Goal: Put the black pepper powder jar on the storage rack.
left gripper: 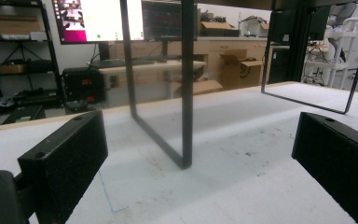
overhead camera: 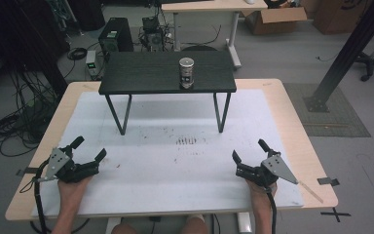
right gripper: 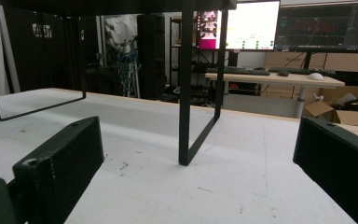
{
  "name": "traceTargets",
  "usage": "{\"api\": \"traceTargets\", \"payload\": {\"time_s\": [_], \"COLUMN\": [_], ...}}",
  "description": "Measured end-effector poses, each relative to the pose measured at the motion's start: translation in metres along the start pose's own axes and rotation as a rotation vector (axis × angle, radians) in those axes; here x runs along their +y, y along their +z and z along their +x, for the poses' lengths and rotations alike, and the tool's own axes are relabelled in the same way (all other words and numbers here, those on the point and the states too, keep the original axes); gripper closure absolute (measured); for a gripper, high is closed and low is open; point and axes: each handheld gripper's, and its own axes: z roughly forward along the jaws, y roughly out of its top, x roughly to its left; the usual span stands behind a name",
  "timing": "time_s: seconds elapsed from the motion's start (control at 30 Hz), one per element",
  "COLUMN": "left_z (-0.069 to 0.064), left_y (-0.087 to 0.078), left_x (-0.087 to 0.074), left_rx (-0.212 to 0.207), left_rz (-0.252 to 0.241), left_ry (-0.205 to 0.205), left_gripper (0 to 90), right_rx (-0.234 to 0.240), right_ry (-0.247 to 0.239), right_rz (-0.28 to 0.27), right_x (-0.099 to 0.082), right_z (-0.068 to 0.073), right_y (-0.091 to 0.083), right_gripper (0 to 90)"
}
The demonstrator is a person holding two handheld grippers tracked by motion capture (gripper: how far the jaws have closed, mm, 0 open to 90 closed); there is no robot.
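On the white-covered surface [overhead camera: 175,165], near its front edge, the two tongs rest well apart from each other, one at each side. At the left, the left tongs [overhead camera: 90,149] sit in the person's left hand [overhead camera: 73,187] with the jaws spread wide and nothing between them; in the left gripper view the same tongs [left gripper: 200,158] frame only bare white sheet and a black leg of the stand. At the right, the right tongs [overhead camera: 249,152] are held by the right hand [overhead camera: 258,192], jaws likewise wide apart and empty, as the right gripper view [right gripper: 198,158] confirms.

Farther back stands a small black stand [overhead camera: 146,73] on thin metal legs, set on the surface. On its top, toward the right side, a metal can [overhead camera: 187,73] stands upright, well apart from both tongs and raised above the sheet. A patch of dark scuff marks [overhead camera: 186,141] lies on the sheet between the stand and the tongs.
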Motion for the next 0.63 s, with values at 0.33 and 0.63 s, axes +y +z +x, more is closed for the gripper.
{"api": "traceTargets", "payload": {"time_s": [0.33,0.63], "left_z": [0.0000,0.0001], "left_y": [0.0000,0.0000], "left_x": [0.0000,0.0000], "left_rx": [0.000,0.000], "left_rz": [0.000,-0.001], "left_ry": [0.000,0.001], "left_gripper": [3.8,3.8], "right_rx": [0.000,0.000], "right_ry": [0.001,-0.003], "right_rz": [0.000,-0.006], "right_x": [0.0000,-0.0001], "right_z": [-0.0002,0.0003], "right_y": [0.0000,-0.0006], "right_gripper": [1.3,1.1]}}
